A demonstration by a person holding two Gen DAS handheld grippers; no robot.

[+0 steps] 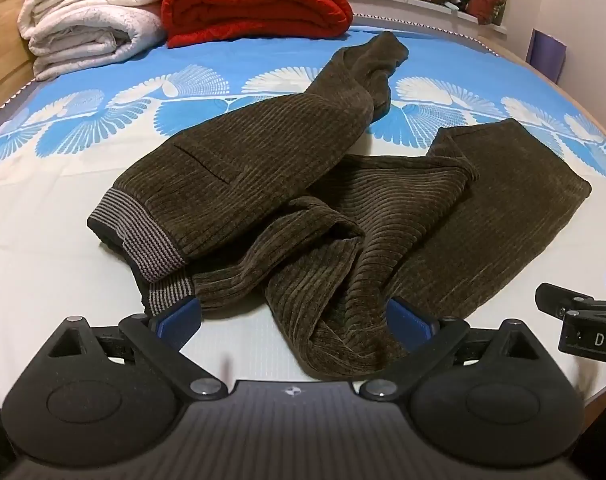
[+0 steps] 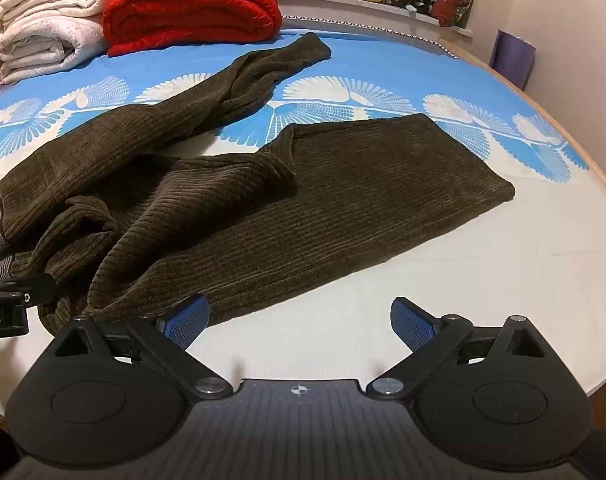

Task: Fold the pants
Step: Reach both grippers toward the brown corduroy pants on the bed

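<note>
Left wrist view shows the pants point(image 1: 287, 200) lying crumpled across the middle of the frame on a bed point(image 1: 63, 248) with a blue and white sheet. They are dark brown ribbed cloth, thick and soft by the look of it, so I judge they will sag and drape when lifted, with some weight but nothing fragile, and the ribbing should give the pads a fair bite. One leg runs up toward the top centre of the frame and twists near its end; the other stretches flat toward the right. The striped waistband point(image 1: 143, 232) sits at the left of the heap, partly turned over on itself.

The left tool point(image 1: 295, 318) sits at the bottom of this frame with its blue pads spread wide and nothing pinched; a bunched fold of cloth lies between the pads and reaches toward the camera, and I cannot tell if either pad brushes it. The waistband end lies just beside its left pad.

The right wrist view has the pants point(image 2: 303, 208) filling the left and centre, and the right tool point(image 2: 299, 322) at the bottom, likewise spread and empty. Its left pad lies at the near edge of the flat leg; its right pad is over bare sheet.

The best holds, in my judgement, are the two waistband corners or the leg hems, where the cloth is doubled and firm.
</note>
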